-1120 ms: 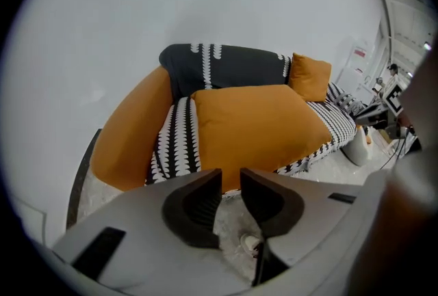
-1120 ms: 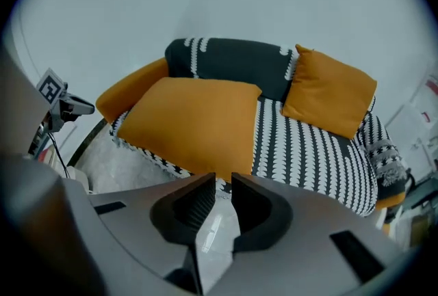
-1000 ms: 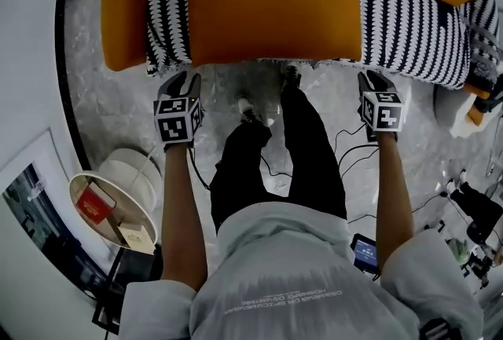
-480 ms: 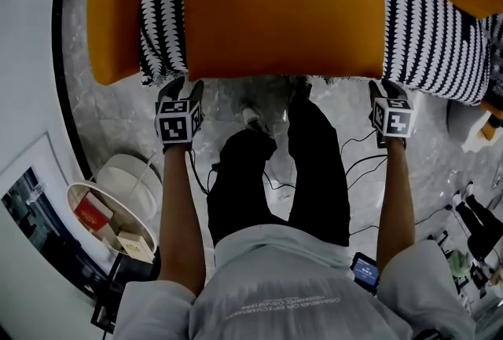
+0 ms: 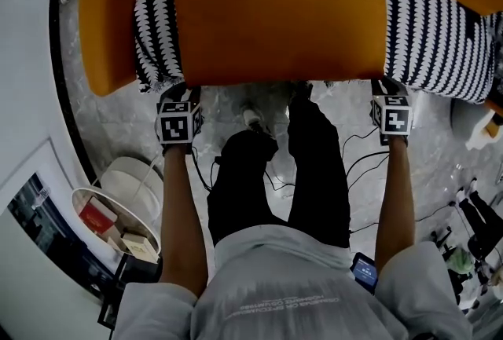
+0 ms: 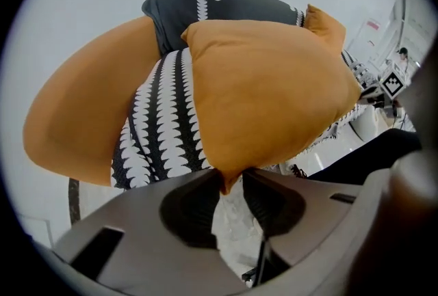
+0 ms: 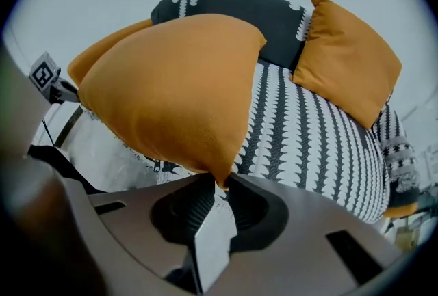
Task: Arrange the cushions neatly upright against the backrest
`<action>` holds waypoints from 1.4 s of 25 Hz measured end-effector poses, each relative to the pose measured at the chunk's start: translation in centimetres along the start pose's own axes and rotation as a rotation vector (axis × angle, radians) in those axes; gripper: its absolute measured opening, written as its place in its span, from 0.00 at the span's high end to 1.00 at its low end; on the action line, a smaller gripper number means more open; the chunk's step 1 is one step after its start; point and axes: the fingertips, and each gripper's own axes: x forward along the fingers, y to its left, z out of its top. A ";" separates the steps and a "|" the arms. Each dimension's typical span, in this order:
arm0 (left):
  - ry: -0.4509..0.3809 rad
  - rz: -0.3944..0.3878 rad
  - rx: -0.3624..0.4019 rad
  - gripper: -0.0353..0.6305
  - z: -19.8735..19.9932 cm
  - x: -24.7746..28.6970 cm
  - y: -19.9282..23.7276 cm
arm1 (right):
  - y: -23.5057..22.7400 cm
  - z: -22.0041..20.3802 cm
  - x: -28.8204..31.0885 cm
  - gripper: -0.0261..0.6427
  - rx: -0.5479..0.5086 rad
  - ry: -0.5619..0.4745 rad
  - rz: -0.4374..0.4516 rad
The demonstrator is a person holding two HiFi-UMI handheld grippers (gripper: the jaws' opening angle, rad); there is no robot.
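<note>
Far left, an orange side piece (image 5: pixel 110 16) caps the end of the sofa (image 5: pixel 428 32), armrest or bolster, hard to call from here. Next along, the left hand-held gripper (image 5: pixel 181 89) is down at the seat's front edge. Its jaws have just been closing, and the near left corner of the large orange cushion (image 5: pixel 275 12) is pinched between them. That cushion lies flat across the black-and-white patterned seat, well short of the dark backrest (image 7: pixel 226 4). So I read this as the pick-up: a corner in each hand gives an even lift and lets it be tipped upright without twisting. Over to the right hand-held gripper (image 5: pixel 389 87), and it's the same story: jaws just closing, clamped on the very tip of the near right corner. That's a thin bite and it could slip. Far right, a smaller orange cushion (image 7: pixel 345 59) is propped at a tilt by the backrest, not yet squared up.

On writing, the gripper cubes carry only square black-and-white markers. The print on the person's shirt is too small to read, and the red box (image 5: pixel 98 214) on the round side surface (image 5: pixel 82 191) shows nothing legible
</note>
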 end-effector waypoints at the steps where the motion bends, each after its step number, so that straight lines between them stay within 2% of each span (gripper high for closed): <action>1: 0.009 0.006 0.013 0.77 0.2 -0.2 0.0 | 0.0 0.0 -0.4 0.88 -0.018 0.007 -0.002; 5: 0.027 0.034 0.014 0.88 1.4 -1.4 0.3 | 0.3 0.8 -2.2 0.92 -0.051 0.035 0.022; 7: 0.031 0.046 -0.004 0.90 2.0 -2.4 0.5 | 0.5 1.5 -3.4 0.92 -0.062 0.047 0.044; 17: 0.056 0.099 -0.047 0.91 7.4 -8.7 0.7 | -1.7 6.0 -9.4 0.92 -0.075 0.081 0.111; 22: 0.032 0.150 -0.079 0.91 12.1 -11.8 1.5 | -3.5 10.9 -11.8 0.92 -0.076 0.060 0.184; 25: 0.026 0.190 -0.045 0.91 14.8 -13.2 2.0 | -4.5 14.0 -12.9 0.92 -0.113 0.040 0.213; 30: -0.008 0.224 -0.040 0.91 18.4 -14.7 2.9 | -5.8 18.4 -14.0 0.92 -0.186 0.015 0.220; 35: -0.018 0.205 -0.036 0.91 20.6 -15.2 3.9 | -6.1 20.9 -14.3 0.92 -0.151 0.031 0.200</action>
